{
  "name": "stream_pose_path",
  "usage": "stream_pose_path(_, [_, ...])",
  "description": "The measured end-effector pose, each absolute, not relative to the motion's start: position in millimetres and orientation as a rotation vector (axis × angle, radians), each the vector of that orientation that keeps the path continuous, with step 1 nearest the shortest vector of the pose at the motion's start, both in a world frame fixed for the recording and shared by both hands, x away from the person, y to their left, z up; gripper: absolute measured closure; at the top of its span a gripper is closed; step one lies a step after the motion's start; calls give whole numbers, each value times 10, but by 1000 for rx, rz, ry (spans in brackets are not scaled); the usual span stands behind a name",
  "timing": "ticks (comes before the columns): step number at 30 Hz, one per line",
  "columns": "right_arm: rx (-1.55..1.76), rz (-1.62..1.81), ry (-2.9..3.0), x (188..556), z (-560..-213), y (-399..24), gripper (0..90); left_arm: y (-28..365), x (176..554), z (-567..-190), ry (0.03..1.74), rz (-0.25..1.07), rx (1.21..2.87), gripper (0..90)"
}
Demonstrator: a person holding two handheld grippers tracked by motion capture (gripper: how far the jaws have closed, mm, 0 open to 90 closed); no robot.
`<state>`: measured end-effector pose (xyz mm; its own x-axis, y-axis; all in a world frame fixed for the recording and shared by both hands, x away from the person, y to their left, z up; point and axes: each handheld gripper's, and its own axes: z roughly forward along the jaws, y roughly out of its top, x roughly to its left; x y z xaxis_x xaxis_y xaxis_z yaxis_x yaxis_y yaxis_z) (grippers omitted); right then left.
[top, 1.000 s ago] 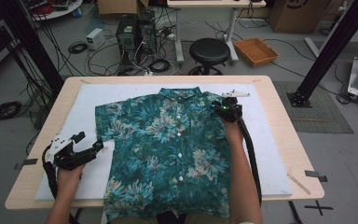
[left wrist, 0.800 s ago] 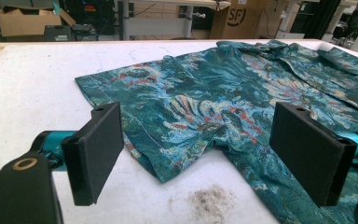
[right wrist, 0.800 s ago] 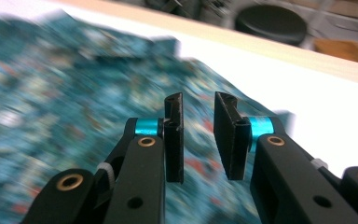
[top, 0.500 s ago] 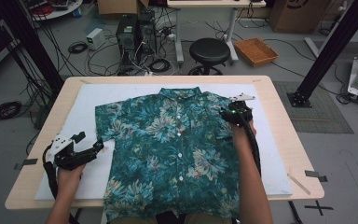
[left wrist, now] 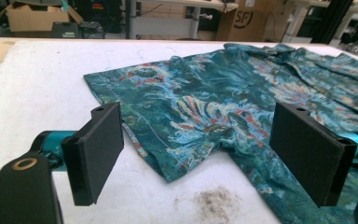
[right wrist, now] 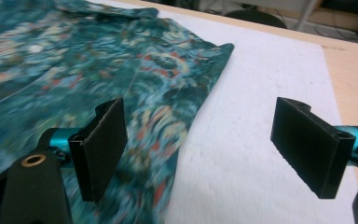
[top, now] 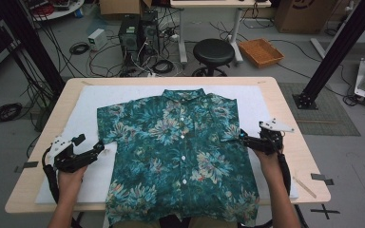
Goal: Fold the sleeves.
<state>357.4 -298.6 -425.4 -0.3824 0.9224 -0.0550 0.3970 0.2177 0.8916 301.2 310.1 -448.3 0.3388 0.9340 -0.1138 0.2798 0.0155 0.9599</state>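
The right tongs (top: 245,140) are opening wide, holding nothing, with the shirt's (top: 180,152) right sleeve edge (top: 230,135) lying just beside them at nine o'clock, running twelve to six.

**A robotics lab workspace**

Beyond the wooden table (top: 285,109), desktop computers (top: 135,35) sit amid tangled cables (top: 83,47) on the grey floor; a black stool (top: 213,50), cardboard boxes (top: 297,14) and black framing posts (top: 342,47) stand around.

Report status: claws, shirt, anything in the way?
Left claw open at the shirt's sleeve edge. Right claw open, jaws just opened, nothing between them, beside the other sleeve. Shirt flat, buttoned, on the white pad. Nothing in the way.
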Motion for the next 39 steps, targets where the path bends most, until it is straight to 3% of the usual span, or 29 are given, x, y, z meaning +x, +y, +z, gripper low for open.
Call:
stream_pose_path(7, [1139,1159,1936,3394,-4249,-3049,187,3051,3055,-4317,1166,758,1472,177])
stream_pose_path(19, [1136,1170,1918,3304,-4244,-3153,187,2854,3592,-4063,1231,666,1594,177])
stream_pose_path(29, [1197,1183,1879,3287,-4276,-3258,187,2851,4061,-4183,1475,686,1671,190])
stream_pose_path(39, [1231,1193,1875,3257,-4318,-3299,187,2877,4243,-4433,1625,743,1753,240])
